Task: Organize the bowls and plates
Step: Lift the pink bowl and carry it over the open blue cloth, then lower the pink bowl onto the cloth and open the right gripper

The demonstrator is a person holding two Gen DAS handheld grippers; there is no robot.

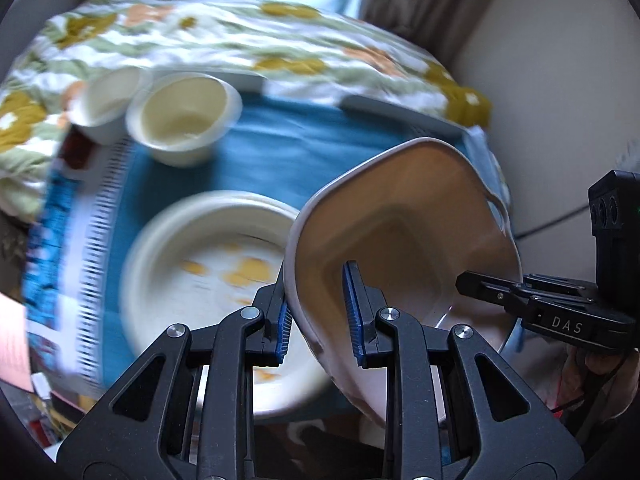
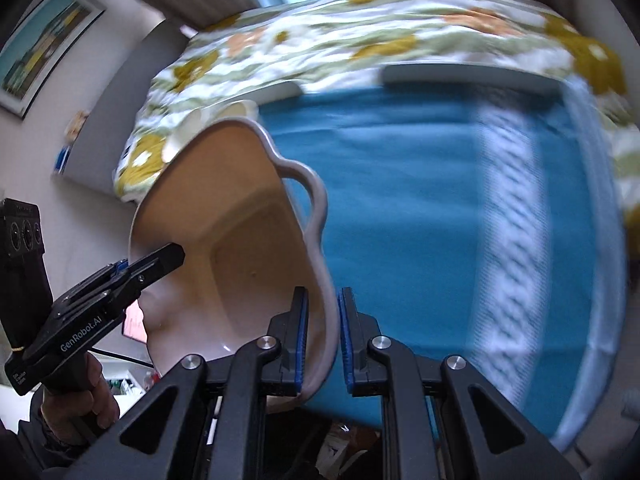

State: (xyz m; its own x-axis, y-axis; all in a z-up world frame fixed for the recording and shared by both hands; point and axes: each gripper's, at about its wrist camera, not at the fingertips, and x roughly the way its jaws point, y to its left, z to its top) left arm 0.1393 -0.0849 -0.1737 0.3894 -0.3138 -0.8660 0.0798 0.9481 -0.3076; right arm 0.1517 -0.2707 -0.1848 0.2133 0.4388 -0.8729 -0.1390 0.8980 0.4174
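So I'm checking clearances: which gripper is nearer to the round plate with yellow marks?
Left. The left gripper, clamping the tan dish's rim, hangs right over the round plate. The right gripper grips the dish's opposite rim, farther off.

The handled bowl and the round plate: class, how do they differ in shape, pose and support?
1. The handled bowl is deep with a squarish base and a loop handle; the round plate is shallow and circular.
2. The bowl is tilted in the air; the plate lies flat on the blue cloth.
3. The left gripper and right gripper each clamp the bowl's rim; neither touches the plate.
Both have pale rims.
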